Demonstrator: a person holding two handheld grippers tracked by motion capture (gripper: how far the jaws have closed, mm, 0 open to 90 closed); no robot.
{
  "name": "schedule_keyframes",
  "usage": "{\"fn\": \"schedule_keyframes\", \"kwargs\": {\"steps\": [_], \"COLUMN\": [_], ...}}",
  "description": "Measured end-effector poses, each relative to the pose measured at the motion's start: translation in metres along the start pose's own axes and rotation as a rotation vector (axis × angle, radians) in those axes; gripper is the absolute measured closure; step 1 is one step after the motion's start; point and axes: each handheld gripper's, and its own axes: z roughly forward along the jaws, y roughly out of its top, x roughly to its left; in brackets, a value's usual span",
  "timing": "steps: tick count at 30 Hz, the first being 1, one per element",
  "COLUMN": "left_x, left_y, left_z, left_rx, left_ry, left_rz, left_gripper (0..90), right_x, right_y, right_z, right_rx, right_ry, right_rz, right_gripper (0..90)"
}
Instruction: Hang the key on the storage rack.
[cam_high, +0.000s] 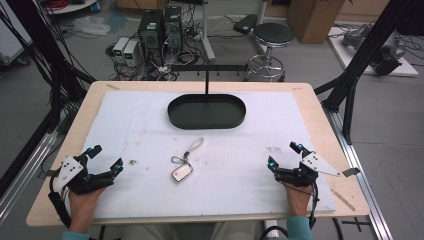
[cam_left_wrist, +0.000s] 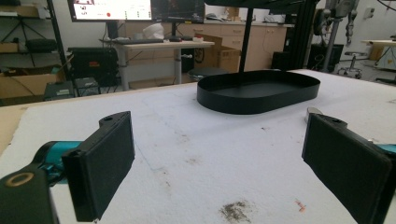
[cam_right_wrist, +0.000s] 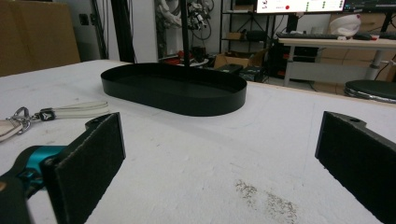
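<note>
Left tongs (cam_high: 104, 159) and right tongs (cam_high: 283, 155): near worktop (cam_high: 320, 120) edge, well apart, both spread wide, nothing between jaws. Key fob with strap (cam_high: 186, 162): flat on white mat (cam_high: 130, 125), midway between tongs. Black oval tray (cam_high: 206, 111): beyond fob.

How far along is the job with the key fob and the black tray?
Nothing looks done: the key fob lies on the white mat, apart from the black tray. Left gripper and right gripper rest open at the near corners, holding nothing. Picking it up remains.
</note>
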Motion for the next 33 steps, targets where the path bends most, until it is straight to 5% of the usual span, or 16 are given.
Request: {"fn": "schedule_keyframes", "kwargs": {"steps": [15,20,23,29,33], "left_x": [0.000,0.001,0.003,0.001,-0.003], "left_y": [0.001,0.001,0.003,0.029,0.049], "left_z": [0.002,0.002,0.003,0.008,0.016], "left_rx": [0.018,0.015,0.024,0.081,0.140], "left_ry": [0.019,0.001,-0.022,-0.051,-0.079], "left_rz": [-0.011,-0.009,-0.042,-0.037,0.009], "left_gripper": [9.8,9.8,8.8,8.8,8.8], "right_x": [0.001,0.002,0.001,0.002,0.002], "right_y": [0.000,0.000,0.000,0.000,0.000], "right_z": [0.000,0.001,0.001,0.001,0.001], "right_rx": [0.005,0.006,0.006,0.006,0.007], "right_ry": [-0.002,-0.006,-0.006,-0.009,-0.009], "right_rz": [-0.009,-0.008,-0.007,-0.009,-0.009], "right_gripper": [0.8,0.8,0.9,0.8,0.8]}}
